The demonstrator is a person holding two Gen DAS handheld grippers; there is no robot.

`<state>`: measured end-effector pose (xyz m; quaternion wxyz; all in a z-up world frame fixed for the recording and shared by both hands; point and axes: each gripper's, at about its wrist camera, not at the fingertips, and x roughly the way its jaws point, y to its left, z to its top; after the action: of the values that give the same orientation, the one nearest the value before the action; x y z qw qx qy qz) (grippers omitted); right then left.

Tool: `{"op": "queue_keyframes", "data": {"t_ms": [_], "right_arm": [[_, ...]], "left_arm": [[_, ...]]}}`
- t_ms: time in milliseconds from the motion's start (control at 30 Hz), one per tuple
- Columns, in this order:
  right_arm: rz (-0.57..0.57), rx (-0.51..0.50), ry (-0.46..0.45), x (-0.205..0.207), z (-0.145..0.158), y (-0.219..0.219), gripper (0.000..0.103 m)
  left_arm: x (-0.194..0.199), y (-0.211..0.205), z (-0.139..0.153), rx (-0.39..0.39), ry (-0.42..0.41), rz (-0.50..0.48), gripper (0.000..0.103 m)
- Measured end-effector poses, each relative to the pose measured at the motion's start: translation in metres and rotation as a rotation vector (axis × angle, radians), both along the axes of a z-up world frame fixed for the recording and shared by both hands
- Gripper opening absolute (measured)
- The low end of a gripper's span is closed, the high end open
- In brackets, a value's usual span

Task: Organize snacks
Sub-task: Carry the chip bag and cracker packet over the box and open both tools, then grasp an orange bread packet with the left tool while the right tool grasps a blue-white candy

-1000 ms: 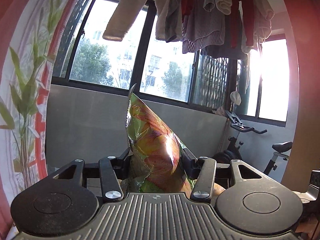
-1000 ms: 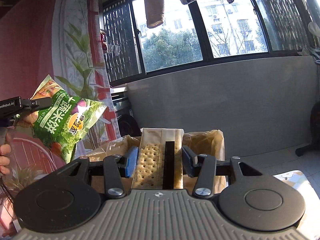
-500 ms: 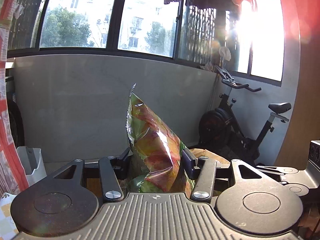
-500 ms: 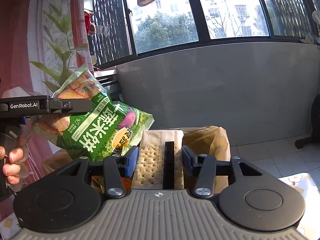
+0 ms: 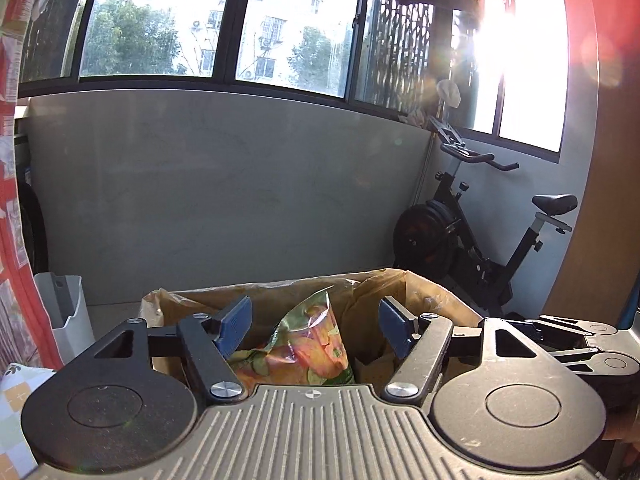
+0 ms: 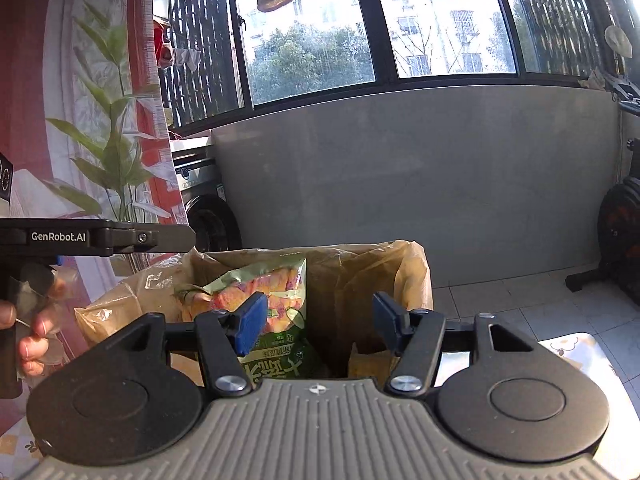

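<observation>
Item: green snack bag lodged upright in the lined box; my left tongs and right tongs opening, both empty; sorting looks underway, remaining snacks unseen.

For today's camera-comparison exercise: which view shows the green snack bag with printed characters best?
The right wrist view: the green snack bag shows its printed front, standing in the brown plastic-lined box. The left wrist view catches only its crinkled, glare-lit side, no print readable.
</observation>
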<state>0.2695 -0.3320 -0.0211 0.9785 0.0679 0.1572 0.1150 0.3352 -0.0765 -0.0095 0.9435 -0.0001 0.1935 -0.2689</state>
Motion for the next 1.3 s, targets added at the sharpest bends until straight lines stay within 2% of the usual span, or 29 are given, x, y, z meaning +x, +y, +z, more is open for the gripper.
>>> {"op": "queue_keyframes", "data": {"t_ms": [233, 400, 467, 600, 700, 867, 1067, 1200, 1267, 1300], "right_arm": [[0.001, 0.002, -0.026, -0.040, -0.009, 0.007, 0.062], [0.039, -0.040, -0.048, -0.067, -0.023, 0.007, 0.062], [0.038, -0.056, -0.028, -0.074, -0.034, 0.006, 0.062], [0.019, -0.042, 0.031, -0.076, -0.058, 0.000, 0.062], [0.003, -0.038, 0.088, -0.071, -0.080, -0.005, 0.062], [-0.004, -0.109, 0.177, -0.056, -0.117, -0.001, 0.062], [0.070, -0.092, 0.293, -0.034, -0.153, 0.007, 0.062], [0.111, -0.068, 0.317, -0.039, -0.167, 0.008, 0.062], [0.118, -0.043, 0.317, -0.043, -0.169, 0.004, 0.060], [0.124, -0.021, 0.321, -0.044, -0.169, 0.001, 0.055]], "left_arm": [[-0.039, 0.040, -0.007, -0.018, 0.021, 0.084, 0.072], [-0.064, 0.061, -0.022, -0.055, 0.059, 0.183, 0.072], [-0.072, 0.070, -0.031, -0.073, 0.078, 0.224, 0.072], [-0.077, 0.068, -0.054, -0.025, 0.114, 0.274, 0.072], [-0.079, 0.069, -0.072, -0.018, 0.175, 0.300, 0.072], [-0.079, 0.059, -0.090, 0.005, 0.235, 0.297, 0.072], [-0.076, 0.050, -0.099, 0.028, 0.272, 0.301, 0.072], [-0.076, 0.041, -0.104, 0.045, 0.299, 0.293, 0.072], [-0.075, 0.037, -0.107, 0.053, 0.314, 0.284, 0.072], [-0.074, 0.034, -0.109, 0.054, 0.320, 0.278, 0.072]]}}
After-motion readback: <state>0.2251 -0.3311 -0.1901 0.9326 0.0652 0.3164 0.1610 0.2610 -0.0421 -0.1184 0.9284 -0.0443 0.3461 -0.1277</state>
